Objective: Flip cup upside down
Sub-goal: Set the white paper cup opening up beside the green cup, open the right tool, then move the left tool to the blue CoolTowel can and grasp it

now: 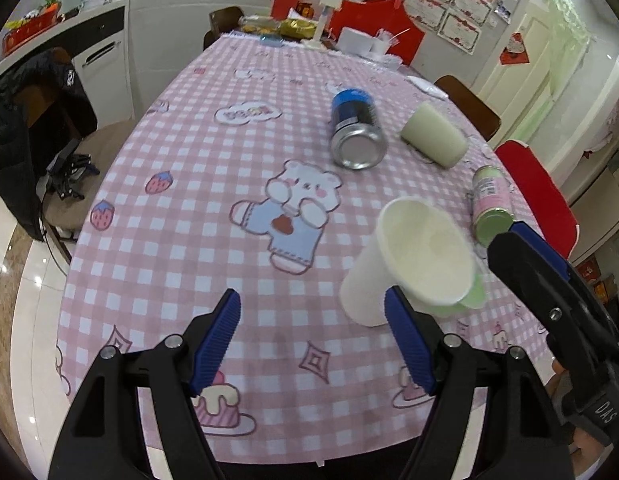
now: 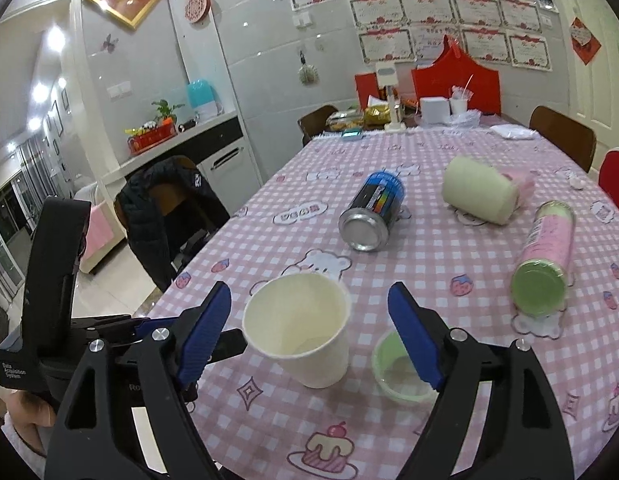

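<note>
A white paper cup [image 2: 301, 332] stands mouth-up on the pink checked tablecloth [image 2: 429, 272], straight ahead of my right gripper [image 2: 309, 336], which is open with the cup between its fingertips, not touching. In the left wrist view the same cup [image 1: 409, 260] is just beyond my open left gripper [image 1: 313, 340], near its right finger [image 1: 405, 340]. A small green cup [image 2: 401, 372] stands beside the white cup. The right gripper's body [image 1: 549, 300] shows at the left view's right edge.
A blue can [image 2: 373, 212], a second pale cup [image 2: 481, 192] and a pink-green canister [image 2: 545, 260] lie on their sides farther back. Boxes and clutter [image 2: 429, 108] sit at the table's far end. Chairs stand around; one has a black jacket [image 2: 165, 216].
</note>
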Demonstrator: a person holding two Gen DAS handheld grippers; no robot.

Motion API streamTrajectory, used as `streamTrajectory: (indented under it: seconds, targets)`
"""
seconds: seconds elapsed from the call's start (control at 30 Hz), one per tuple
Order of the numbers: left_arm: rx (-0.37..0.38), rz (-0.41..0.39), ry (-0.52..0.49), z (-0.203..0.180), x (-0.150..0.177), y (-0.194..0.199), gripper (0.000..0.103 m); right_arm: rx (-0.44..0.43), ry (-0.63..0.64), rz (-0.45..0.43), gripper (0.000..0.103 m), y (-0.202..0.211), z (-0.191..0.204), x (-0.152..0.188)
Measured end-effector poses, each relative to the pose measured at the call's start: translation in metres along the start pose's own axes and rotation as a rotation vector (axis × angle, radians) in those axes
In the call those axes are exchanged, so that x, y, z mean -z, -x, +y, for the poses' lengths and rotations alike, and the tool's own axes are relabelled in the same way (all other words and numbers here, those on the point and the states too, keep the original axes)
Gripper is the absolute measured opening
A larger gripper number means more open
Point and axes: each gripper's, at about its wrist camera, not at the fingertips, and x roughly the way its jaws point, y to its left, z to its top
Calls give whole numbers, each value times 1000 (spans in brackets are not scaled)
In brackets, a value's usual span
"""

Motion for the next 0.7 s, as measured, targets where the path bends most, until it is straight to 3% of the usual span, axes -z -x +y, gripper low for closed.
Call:
streamTrajectory:
  seconds: [0.37, 0.7]
  targets:
    - [26, -45, -85, -49, -13, 11, 74, 72, -75, -85, 82, 46, -46, -9]
    - [14, -42, -148, -85, -36, -1, 74, 133, -140, -94, 83, 51, -88, -10]
